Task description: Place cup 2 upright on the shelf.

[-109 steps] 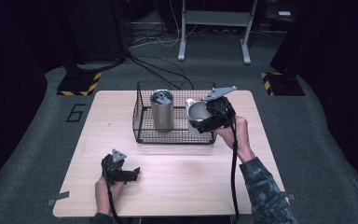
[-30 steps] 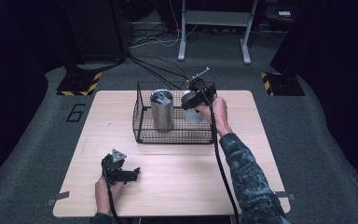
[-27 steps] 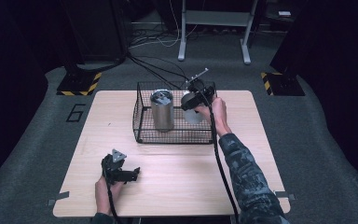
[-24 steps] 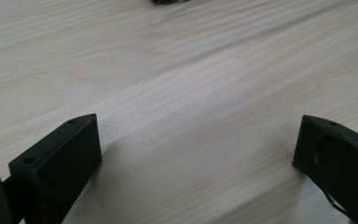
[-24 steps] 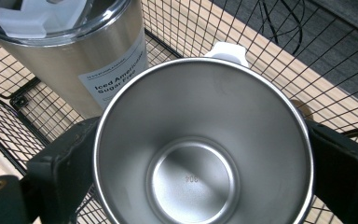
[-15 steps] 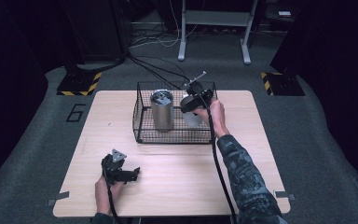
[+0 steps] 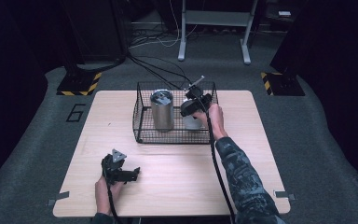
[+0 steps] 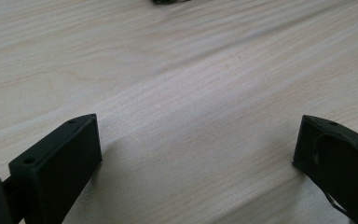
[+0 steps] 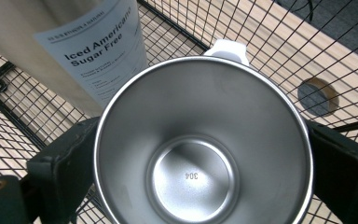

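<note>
A black wire basket (image 7: 141,134) stands at the back middle of the wooden table (image 7: 261,140). Upright in its left half is a tall steel tumbler (image 7: 161,112) with a label reading "Iced Americano Sugar Free" (image 9: 74,46). My right gripper (image 7: 192,107) reaches into the basket's right half, shut on a steel cup (image 7: 192,122). The cup's empty inside (image 9: 200,154) faces that gripper's camera, with a black jaw pressed to each side and a white handle (image 9: 226,49) at its far rim. My left gripper (image 7: 131,172) rests open on the table near the front left, nothing between its jaws (image 8: 196,154).
Basket wires (image 9: 270,42) surround the cup and tumbler closely. The tabletop has a round hole (image 9: 318,97) just beyond the basket. Dark floor with cables and a stand lies behind the table.
My right gripper carried the steel cup from the basket's right edge leftward into the basket, then down beside the tumbler. The left gripper stayed put.
</note>
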